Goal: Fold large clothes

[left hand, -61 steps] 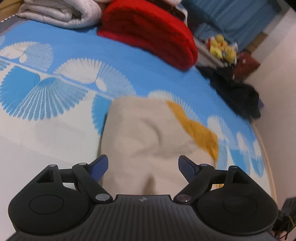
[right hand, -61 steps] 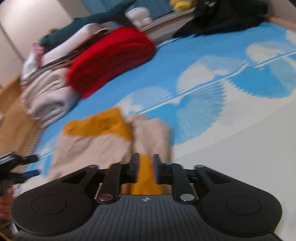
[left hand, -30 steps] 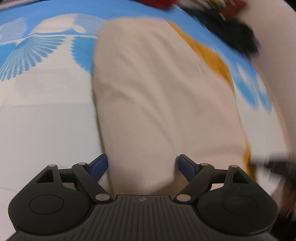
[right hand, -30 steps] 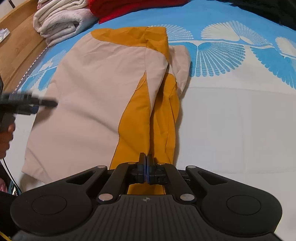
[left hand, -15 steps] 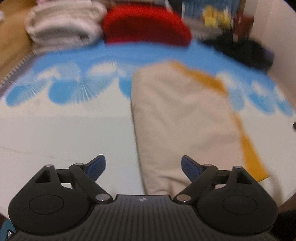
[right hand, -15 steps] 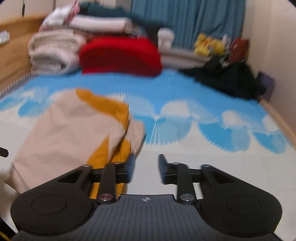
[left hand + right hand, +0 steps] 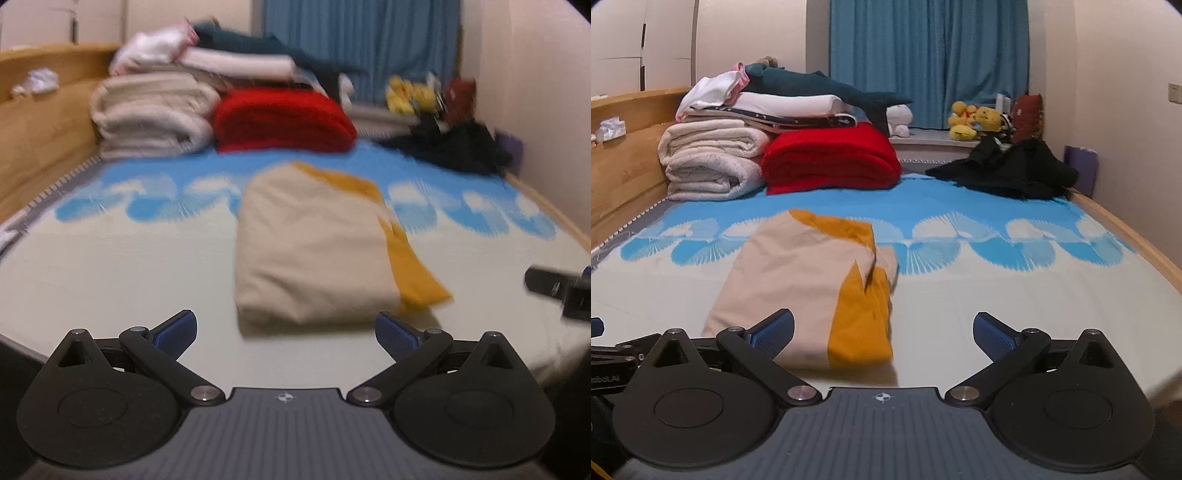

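right gripper [image 7: 882, 328]: your jaws just opened wide, let the garment [image 7: 812, 284] go
left gripper [image 7: 286, 328]: opened more
both: pulled back from the garment

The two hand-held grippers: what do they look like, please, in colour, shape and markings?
Both look alike. The left hand-held gripper and the right hand-held gripper each have a ribbed dark grey body with a small white cross-in-circle mark, two round black discs at the sides, black link arms on silver pivot pins, and blue textured pads on the fingers. No sleeve or cable is clearly visible.
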A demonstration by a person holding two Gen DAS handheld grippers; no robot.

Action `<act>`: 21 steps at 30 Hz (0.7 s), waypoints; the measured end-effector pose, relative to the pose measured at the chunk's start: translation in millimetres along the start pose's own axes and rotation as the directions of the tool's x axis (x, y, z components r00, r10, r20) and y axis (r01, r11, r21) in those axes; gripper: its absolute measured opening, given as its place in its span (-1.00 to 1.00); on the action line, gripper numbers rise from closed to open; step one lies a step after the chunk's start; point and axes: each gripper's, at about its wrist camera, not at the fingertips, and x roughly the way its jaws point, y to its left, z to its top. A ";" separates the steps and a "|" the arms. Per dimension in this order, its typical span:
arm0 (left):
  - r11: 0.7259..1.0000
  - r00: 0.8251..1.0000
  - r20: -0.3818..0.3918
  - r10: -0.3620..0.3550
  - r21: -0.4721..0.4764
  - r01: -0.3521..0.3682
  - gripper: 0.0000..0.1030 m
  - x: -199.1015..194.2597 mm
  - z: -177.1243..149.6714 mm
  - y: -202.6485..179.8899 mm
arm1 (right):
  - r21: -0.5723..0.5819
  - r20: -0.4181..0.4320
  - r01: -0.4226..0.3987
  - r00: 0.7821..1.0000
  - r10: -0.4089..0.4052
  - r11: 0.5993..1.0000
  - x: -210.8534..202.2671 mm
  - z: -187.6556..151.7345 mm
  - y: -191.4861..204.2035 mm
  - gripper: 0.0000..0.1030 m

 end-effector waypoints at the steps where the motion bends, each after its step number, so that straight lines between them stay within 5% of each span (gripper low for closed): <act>1: 1.000 1.000 -0.002 -0.004 0.004 0.004 0.99 1.7 -0.6 -0.7 | -0.003 -0.029 0.007 1.000 -0.007 1.000 -0.4 -8.9 1.5 0.98; 3: 1.000 0.999 0.034 0.019 0.008 -0.019 0.99 4.6 1.0 -1.1 | -0.003 -0.087 0.003 0.996 -0.003 1.000 2.7 -17.2 3.9 0.98; 21: 0.999 0.999 -0.027 0.030 -0.031 -0.031 0.99 27.7 3.9 13.4 | -0.043 -0.040 -0.018 0.999 0.016 0.999 21.6 -20.8 26.7 0.98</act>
